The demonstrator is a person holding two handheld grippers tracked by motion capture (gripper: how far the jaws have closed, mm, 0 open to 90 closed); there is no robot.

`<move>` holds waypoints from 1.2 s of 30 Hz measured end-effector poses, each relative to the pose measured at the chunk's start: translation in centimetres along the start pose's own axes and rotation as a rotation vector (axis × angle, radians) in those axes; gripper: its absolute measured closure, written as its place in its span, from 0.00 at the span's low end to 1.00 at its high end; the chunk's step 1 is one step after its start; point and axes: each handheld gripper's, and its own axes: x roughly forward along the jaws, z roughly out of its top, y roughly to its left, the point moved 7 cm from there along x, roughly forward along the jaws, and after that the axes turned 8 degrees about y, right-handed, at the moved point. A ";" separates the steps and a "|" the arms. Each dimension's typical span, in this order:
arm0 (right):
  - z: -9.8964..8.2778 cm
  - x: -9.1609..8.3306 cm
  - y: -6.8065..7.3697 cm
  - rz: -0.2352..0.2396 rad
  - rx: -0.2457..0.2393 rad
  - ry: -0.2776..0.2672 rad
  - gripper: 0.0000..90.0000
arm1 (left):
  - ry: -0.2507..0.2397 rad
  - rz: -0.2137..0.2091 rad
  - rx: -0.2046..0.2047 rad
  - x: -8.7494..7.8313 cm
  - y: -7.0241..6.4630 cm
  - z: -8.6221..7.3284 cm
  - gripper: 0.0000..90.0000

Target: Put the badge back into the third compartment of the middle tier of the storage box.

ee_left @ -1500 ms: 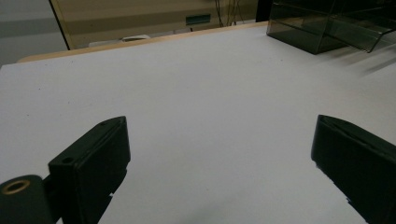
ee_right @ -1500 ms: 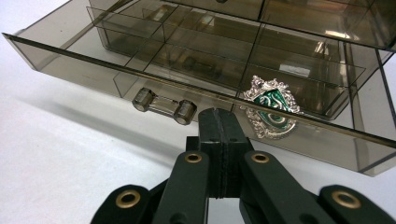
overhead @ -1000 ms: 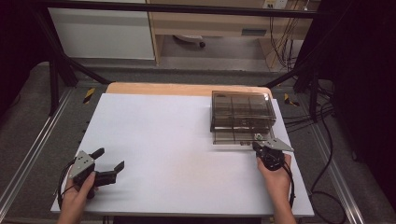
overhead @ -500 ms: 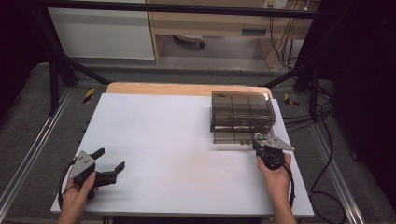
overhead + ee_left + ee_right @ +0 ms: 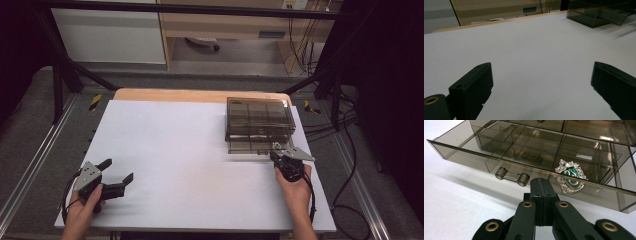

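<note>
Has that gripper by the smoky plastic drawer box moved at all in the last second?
No. The right gripper sits at the same spot against the drawer box, jaws shut at its open bottom drawer.

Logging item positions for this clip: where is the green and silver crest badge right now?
In the right gripper view, the crest badge lies in the pulled-out bottom drawer of the smoky organiser, right of the drawer handle and just beyond the shut right gripper.

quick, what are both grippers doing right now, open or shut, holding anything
Left gripper: open, jaws wide apart, holding nothing.
Right gripper: shut, jaws pressed together, nothing between them, just in front of the open drawer.
</note>
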 end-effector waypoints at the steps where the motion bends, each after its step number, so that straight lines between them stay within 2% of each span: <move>1: 0.0 0.0 0.0 0.000 0.000 -0.001 1.00 | 0.000 0.000 0.001 0.0 0.0 0.0 0.05; 7: 0.2 0.0 -0.1 0.001 0.000 -0.016 1.00 | 0.003 -0.003 0.004 0.0 -0.1 0.0 0.05; 36: 0.1 0.1 -0.1 0.002 0.000 -0.011 1.00 | 0.004 -0.003 0.003 0.0 -0.1 0.0 0.05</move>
